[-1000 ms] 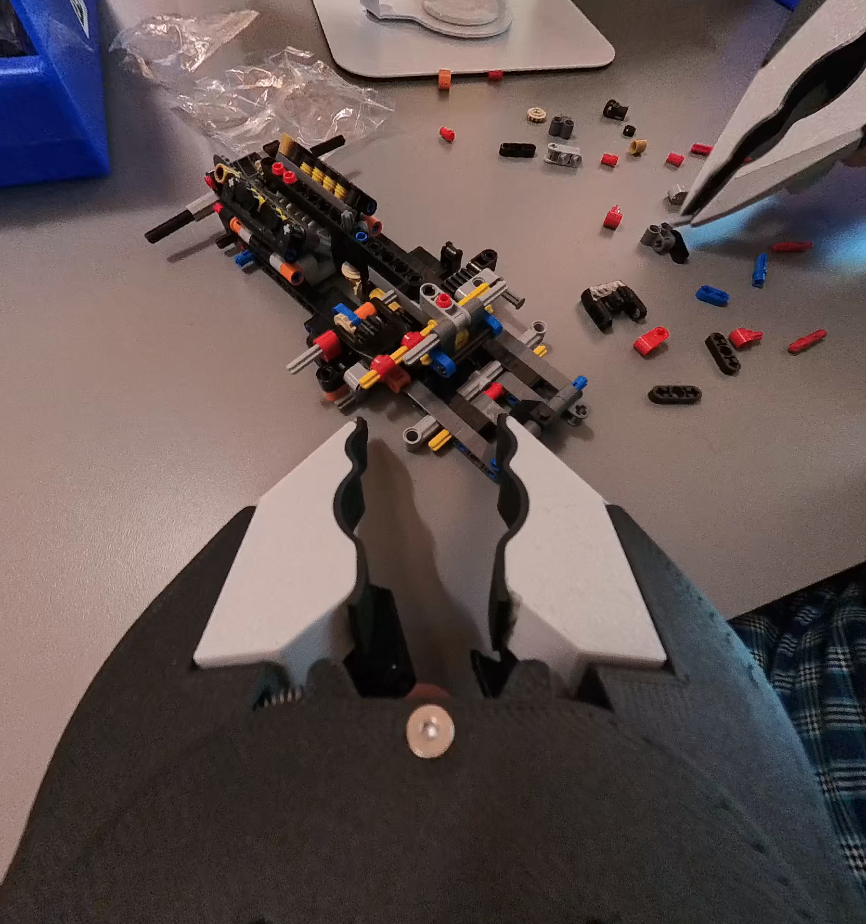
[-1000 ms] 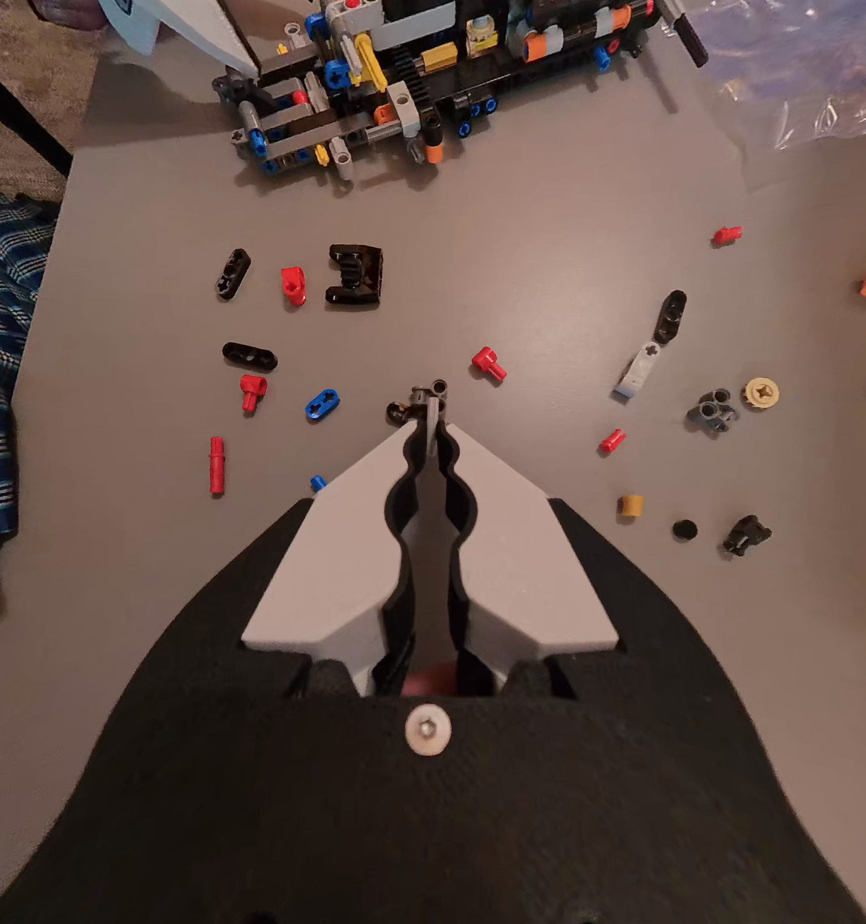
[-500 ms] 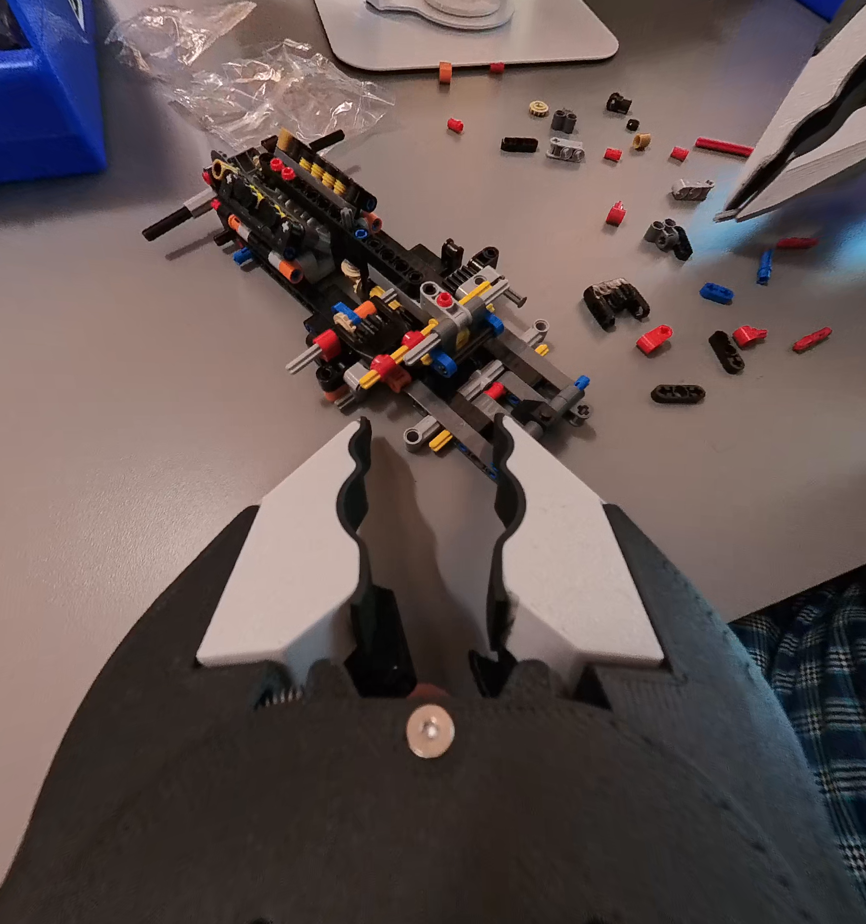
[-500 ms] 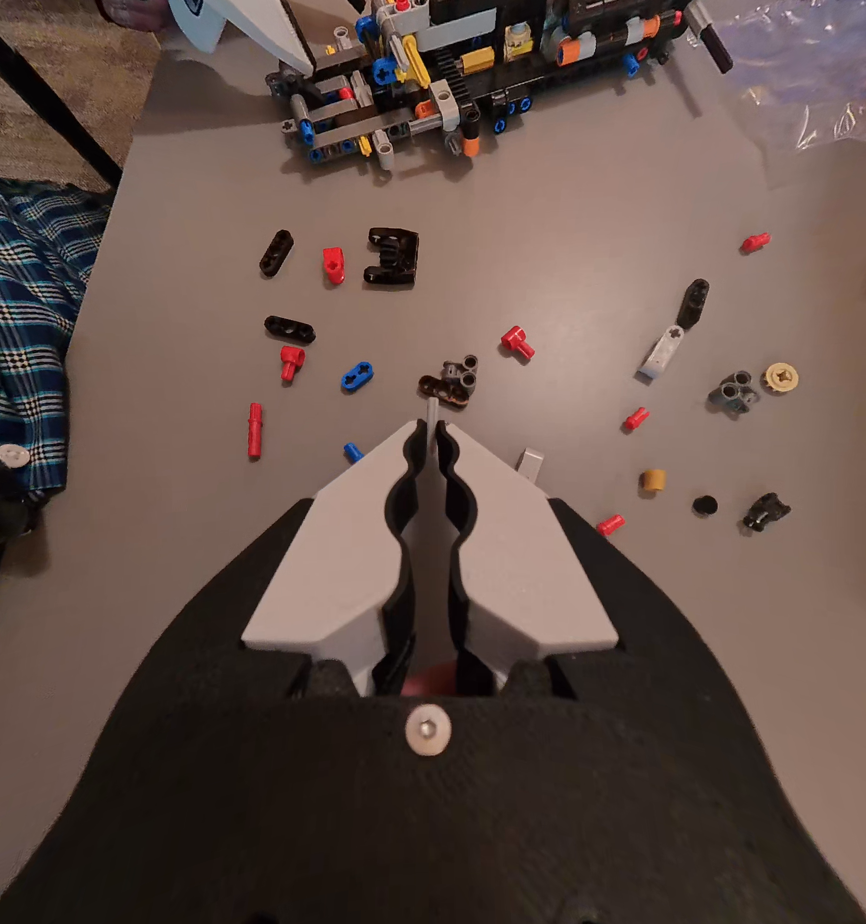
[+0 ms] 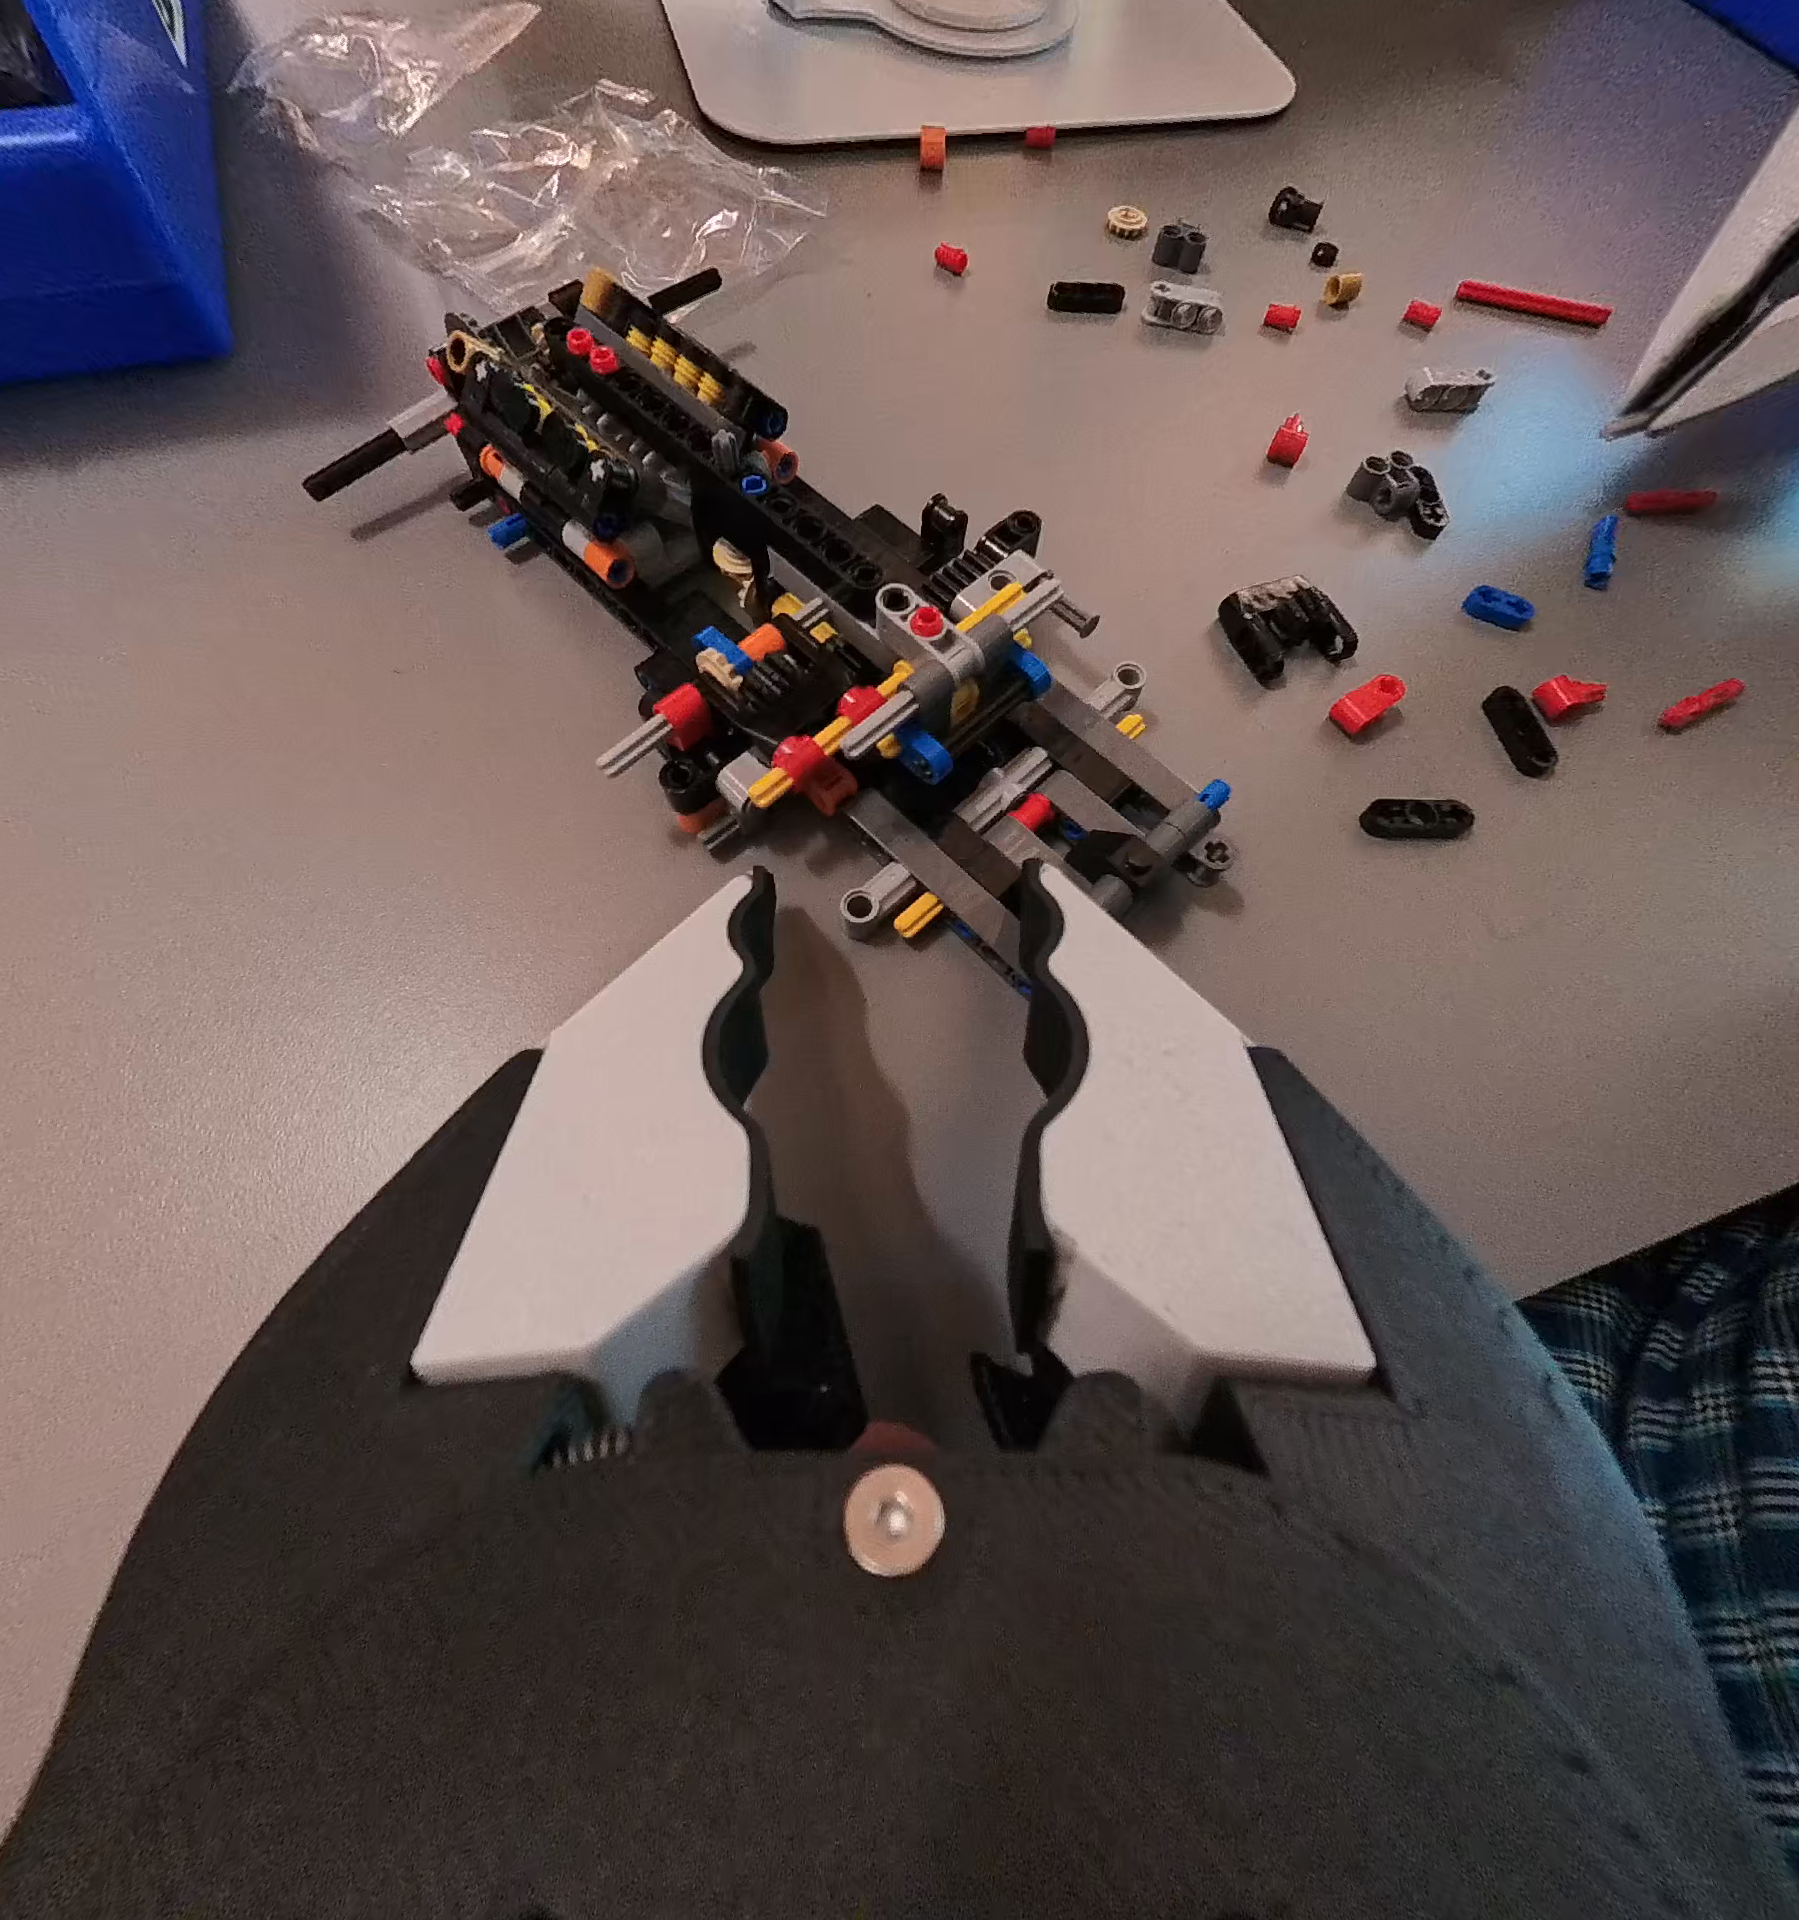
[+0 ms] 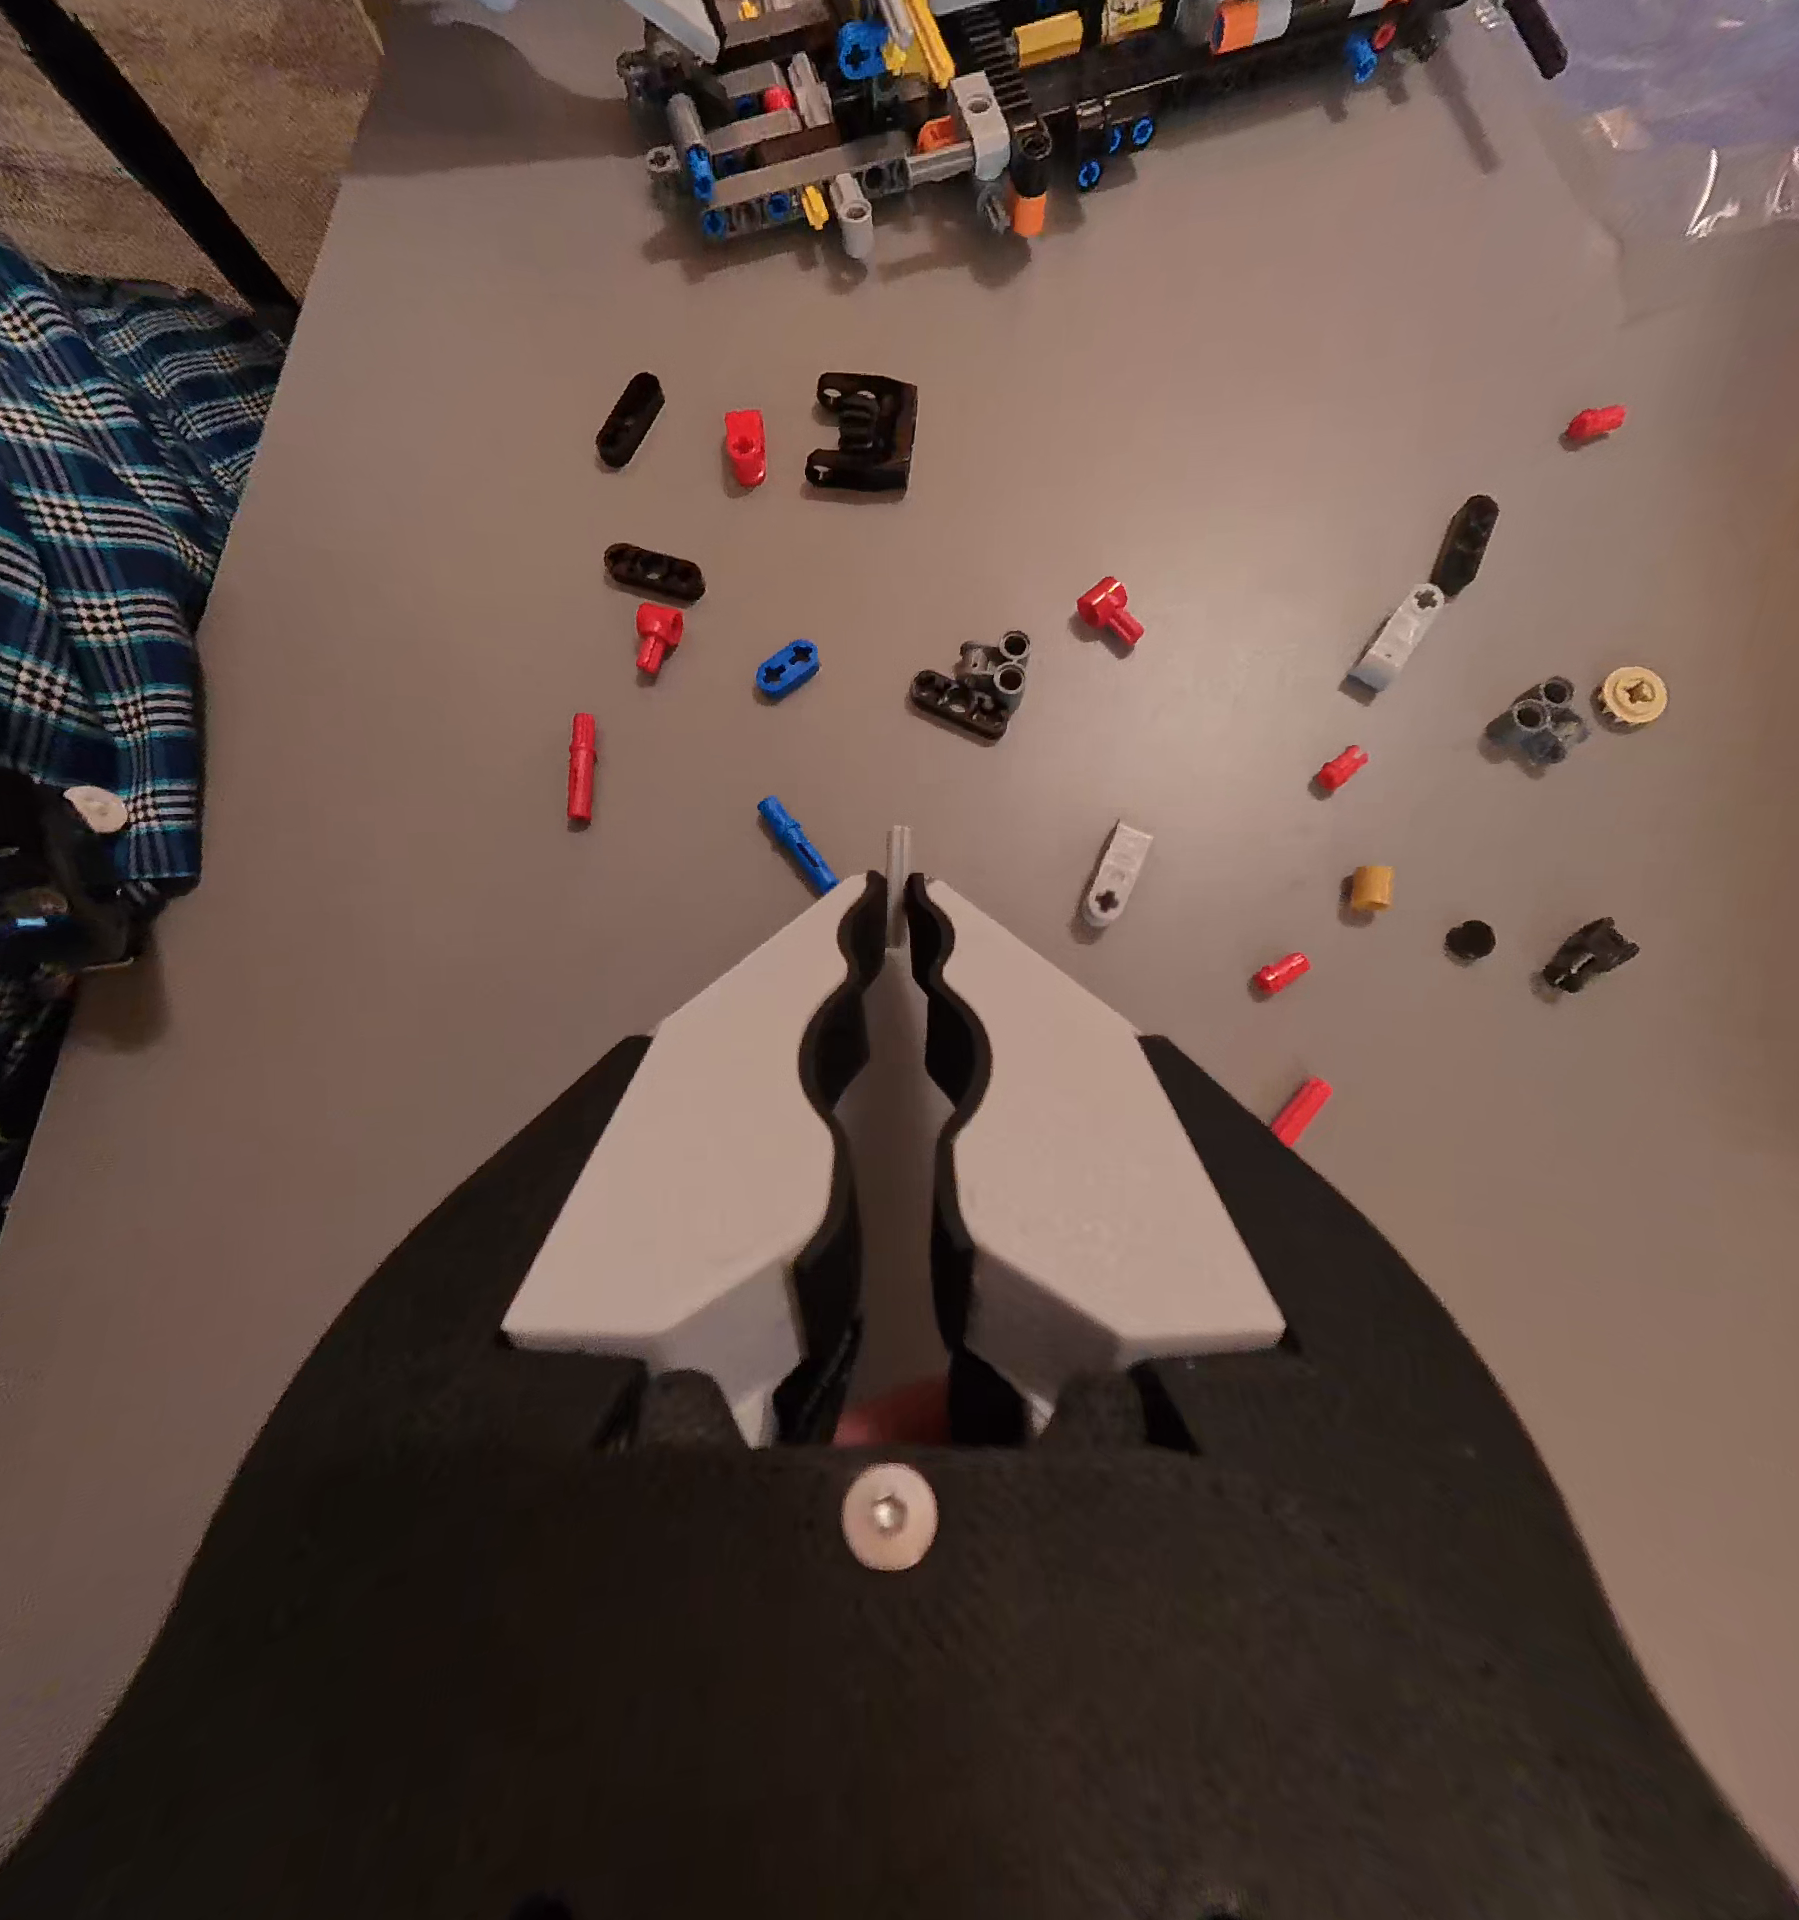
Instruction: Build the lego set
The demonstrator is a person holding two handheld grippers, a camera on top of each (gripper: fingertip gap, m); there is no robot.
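While the left gripper (image 5: 895, 914) is waiting spread by the chassis (image 5: 822, 644), the right gripper (image 6: 887, 896) is pinching a thin grey axle (image 6: 896, 868) by its end, risking a twist or drop.

No legible writing anywhere.

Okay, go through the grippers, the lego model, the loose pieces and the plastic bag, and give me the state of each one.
Left gripper: open, empty, at the model's near end.
Right gripper: shut on a thin grey pin, off the table.
Lego model: partly built, lying on the table.
Loose pieces: scattered, unattached.
Plastic bag: empty, crumpled.
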